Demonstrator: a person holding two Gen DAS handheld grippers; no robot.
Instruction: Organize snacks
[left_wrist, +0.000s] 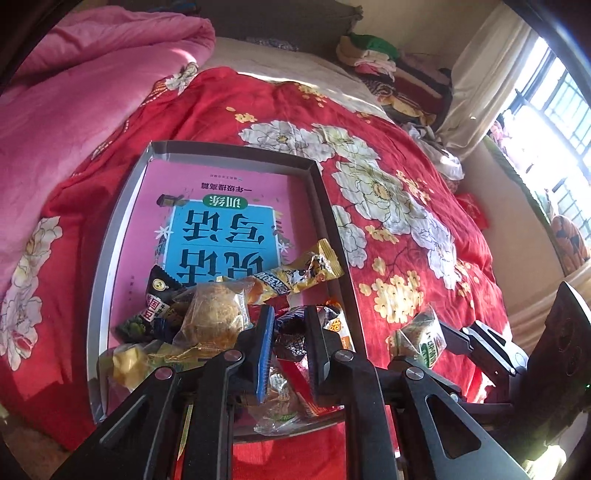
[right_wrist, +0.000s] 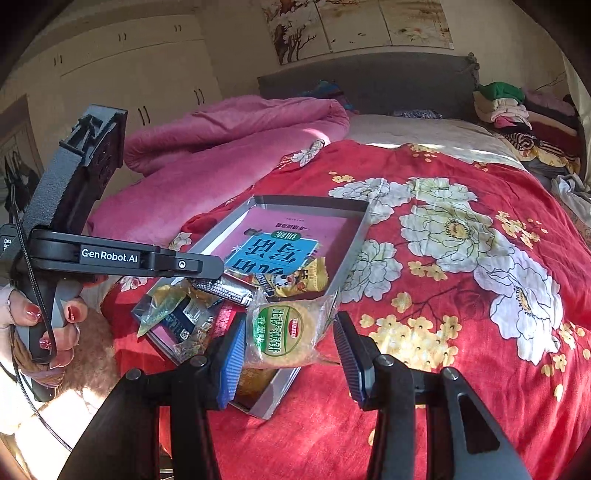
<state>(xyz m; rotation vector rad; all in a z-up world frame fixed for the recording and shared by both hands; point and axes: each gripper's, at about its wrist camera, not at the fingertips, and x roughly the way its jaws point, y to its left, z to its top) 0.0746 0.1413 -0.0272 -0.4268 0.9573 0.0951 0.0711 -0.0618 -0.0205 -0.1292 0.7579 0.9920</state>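
A shallow grey tray (left_wrist: 118, 206) lies on the red flowered bedspread with a pink book (left_wrist: 221, 206) inside. Several wrapped snacks pile at its near end, among them a round golden pastry (left_wrist: 214, 314) and a yellow packet (left_wrist: 295, 273). My left gripper (left_wrist: 286, 350) is open low over the pile, a blue and red wrapper (left_wrist: 291, 332) between its fingers. My right gripper (right_wrist: 291, 350) is open around a green-labelled round biscuit pack (right_wrist: 280, 332), which leans on the tray's right rim (right_wrist: 351, 251). The pack also shows in the left wrist view (left_wrist: 421, 339).
A pink quilt (left_wrist: 92, 85) is bunched at the left of the bed. Folded clothes (right_wrist: 517, 107) are stacked by the grey headboard (right_wrist: 369, 81). A window (left_wrist: 546, 122) is at the right. White wardrobes (right_wrist: 129, 74) stand behind.
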